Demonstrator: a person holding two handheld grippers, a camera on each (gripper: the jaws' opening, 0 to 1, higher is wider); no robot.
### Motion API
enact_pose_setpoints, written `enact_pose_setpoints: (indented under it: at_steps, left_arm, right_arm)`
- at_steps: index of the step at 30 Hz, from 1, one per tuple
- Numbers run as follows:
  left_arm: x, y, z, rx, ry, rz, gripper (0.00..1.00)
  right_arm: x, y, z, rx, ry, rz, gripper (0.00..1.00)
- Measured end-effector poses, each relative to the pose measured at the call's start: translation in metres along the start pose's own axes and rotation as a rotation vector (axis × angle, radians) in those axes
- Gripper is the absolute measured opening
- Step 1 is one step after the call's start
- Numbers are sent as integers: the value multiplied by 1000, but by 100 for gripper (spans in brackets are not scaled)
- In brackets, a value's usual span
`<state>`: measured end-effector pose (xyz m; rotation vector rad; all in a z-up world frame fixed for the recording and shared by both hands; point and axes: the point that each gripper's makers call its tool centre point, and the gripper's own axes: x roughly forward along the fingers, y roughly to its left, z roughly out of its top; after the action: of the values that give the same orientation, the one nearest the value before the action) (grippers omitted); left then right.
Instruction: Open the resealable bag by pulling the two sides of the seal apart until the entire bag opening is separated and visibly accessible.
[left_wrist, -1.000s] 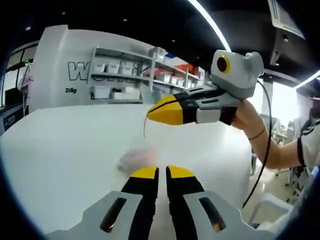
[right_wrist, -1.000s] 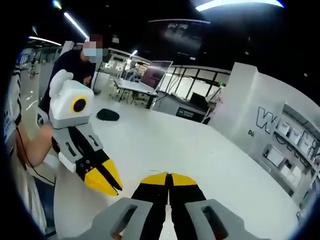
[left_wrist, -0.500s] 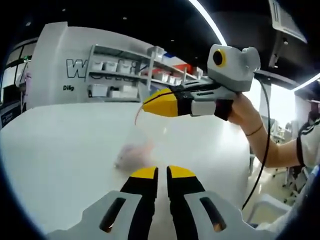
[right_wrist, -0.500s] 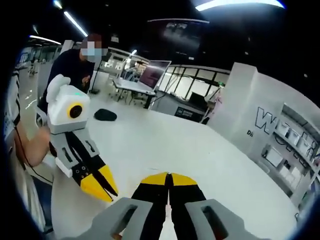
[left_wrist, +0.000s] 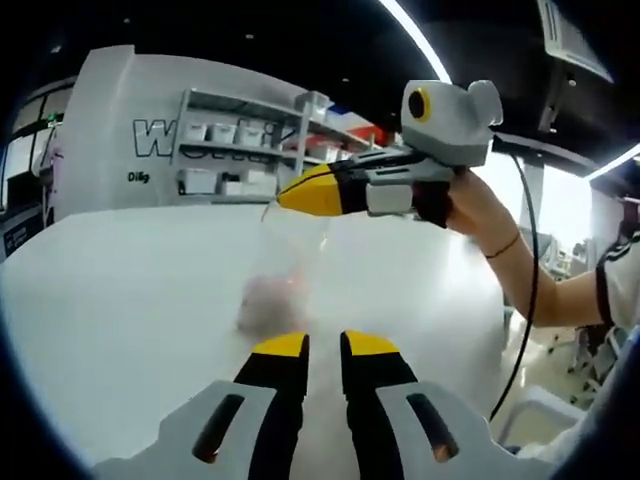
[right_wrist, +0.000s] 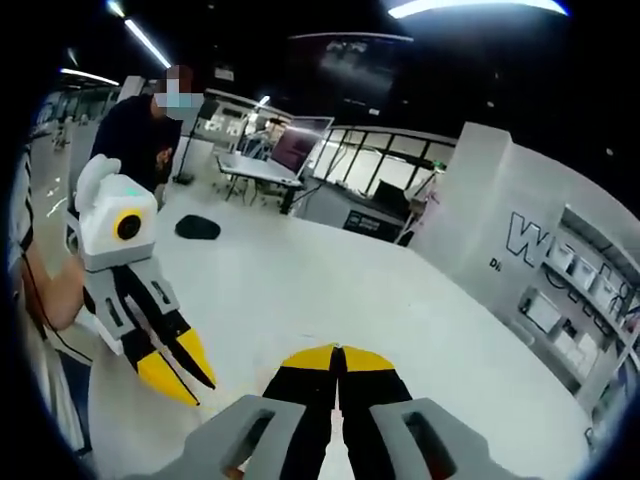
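Note:
A clear resealable bag (left_wrist: 283, 280) with pinkish contents hangs over the white table (left_wrist: 120, 290). My right gripper (left_wrist: 282, 198) comes in from the right, shut on the bag's top edge, and a thin reddish seal line curves down from its yellow tips. My left gripper (left_wrist: 324, 345) sits just below the bag's lower part, its jaws a small gap apart with nothing clearly between them. In the right gripper view my right gripper (right_wrist: 337, 352) has its jaws pressed together. My left gripper (right_wrist: 178, 372) is at the lower left, pointing down toward the table (right_wrist: 300, 290).
A hand (left_wrist: 480, 215) with a trailing black cable holds the right gripper. A shelf unit (left_wrist: 240, 160) with white boxes stands behind the table. A person (right_wrist: 150, 120) stands at the far side, near a black object (right_wrist: 197, 228) and a desk with a laptop (right_wrist: 295, 150).
The right gripper has risen and moved left, lifting the bag off the table. My left jaws have parted slightly. In the right gripper view the left gripper has drifted left and away.

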<state>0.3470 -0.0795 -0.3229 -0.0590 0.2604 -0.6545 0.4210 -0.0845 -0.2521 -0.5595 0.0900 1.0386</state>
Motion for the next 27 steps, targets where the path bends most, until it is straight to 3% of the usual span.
enact_pose_setpoints:
  at_steps: [10,27]
  left_arm:
    - [-2,5,-6,2,0,17,16]
    - [-2,12,-9,-6,-2,35,15]
  right_arm:
    - [2,-6,-1,8,-4,-7,0]
    - [26,-47,-10,17,19,-64,0]
